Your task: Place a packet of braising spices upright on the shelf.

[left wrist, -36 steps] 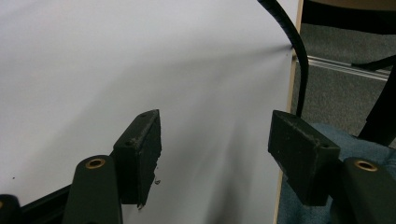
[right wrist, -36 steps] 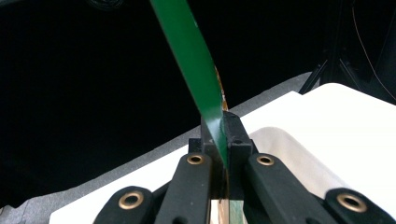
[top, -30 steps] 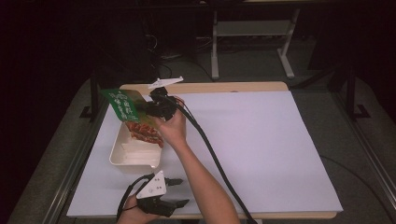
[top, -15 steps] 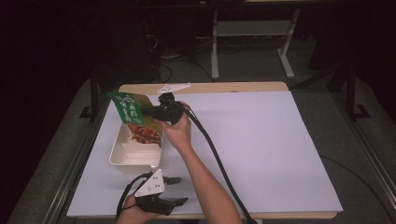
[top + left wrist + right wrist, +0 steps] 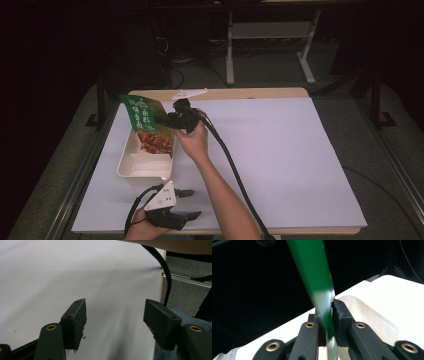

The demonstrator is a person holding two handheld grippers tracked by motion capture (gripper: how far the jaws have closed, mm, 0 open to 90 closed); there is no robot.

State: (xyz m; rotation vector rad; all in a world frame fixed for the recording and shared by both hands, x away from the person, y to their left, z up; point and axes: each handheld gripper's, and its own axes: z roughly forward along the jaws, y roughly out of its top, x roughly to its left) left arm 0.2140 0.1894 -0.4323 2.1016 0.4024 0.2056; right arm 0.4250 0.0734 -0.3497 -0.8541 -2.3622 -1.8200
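At about ten o'clock on the white surface (image 5: 280,165), seen from the high view, a cream tray (image 5: 131,169) lies with its long side running away from the person. Its far compartment holds reddish-brown food (image 5: 156,142); the near part looks bare. Over the far end of the tray hangs a green snack pouch (image 5: 142,114) with pale lettering, tilted, its upper corner pointing toward ten o'clock and its lower edge just above or at the food; whether it touches cannot be told.

At the pouch's three o'clock edge the right gripper (image 5: 169,120) has it between its jaws. In the right gripper view the pouch (image 5: 317,282) rises as a blurred green strip from between the right gripper (image 5: 327,315), whose jaws have just been opening a little; a slight gap shows beside the right-hand one, so the hold looks loose. A thick black cable (image 5: 235,170) trails from this gripper toward six o'clock along the person's forearm (image 5: 225,200).

Down at seven o'clock, near the surface's near edge, the left gripper (image 5: 192,204) lies low and well apart from the tray. In the left gripper view the left gripper (image 5: 115,322) has its jaws spread wide with bare white surface (image 5: 62,277) between them.
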